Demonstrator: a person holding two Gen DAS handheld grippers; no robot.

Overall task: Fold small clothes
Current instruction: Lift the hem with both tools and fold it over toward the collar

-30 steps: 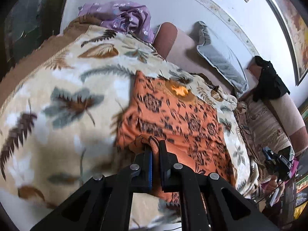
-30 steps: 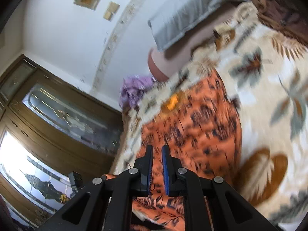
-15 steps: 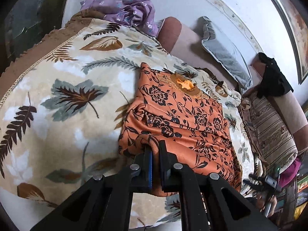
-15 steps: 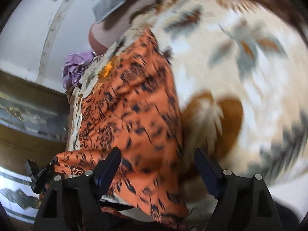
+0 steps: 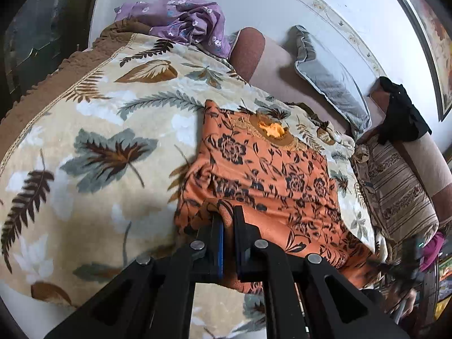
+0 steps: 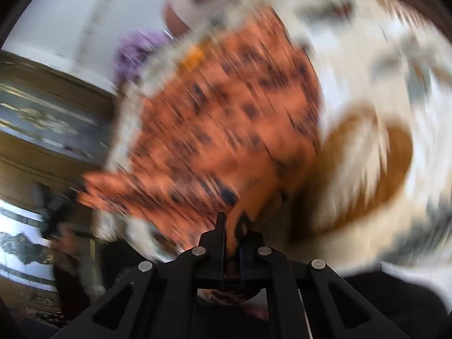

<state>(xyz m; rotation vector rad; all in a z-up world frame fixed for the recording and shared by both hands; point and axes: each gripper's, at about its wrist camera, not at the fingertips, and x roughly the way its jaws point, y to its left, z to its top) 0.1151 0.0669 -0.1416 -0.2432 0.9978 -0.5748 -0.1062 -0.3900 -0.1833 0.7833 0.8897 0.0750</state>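
Orange floral garment [image 5: 262, 175] lies flat on leaf-print blanket [image 5: 93, 147]. Your left gripper [image 5: 228, 227] pinches near hem corner, jaws clamped. Right gripper [image 6: 232, 227] just snapped closed on opposite corner. Lift both evenly, keep hem taut, carry toward neckline.

Orange black-flowered garment [image 5: 268, 175], leaf-print blanket [image 5: 93, 141]

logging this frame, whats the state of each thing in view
orange garment: lying on the blanket, near edge bunched, pinched at two spots
left gripper: shut on the garment's near edge
right gripper: jaws just closed, orange cloth between them
blanket: spread over the bed
purple cloth: crumpled, unfolded
grey pillow: propped against the headboard
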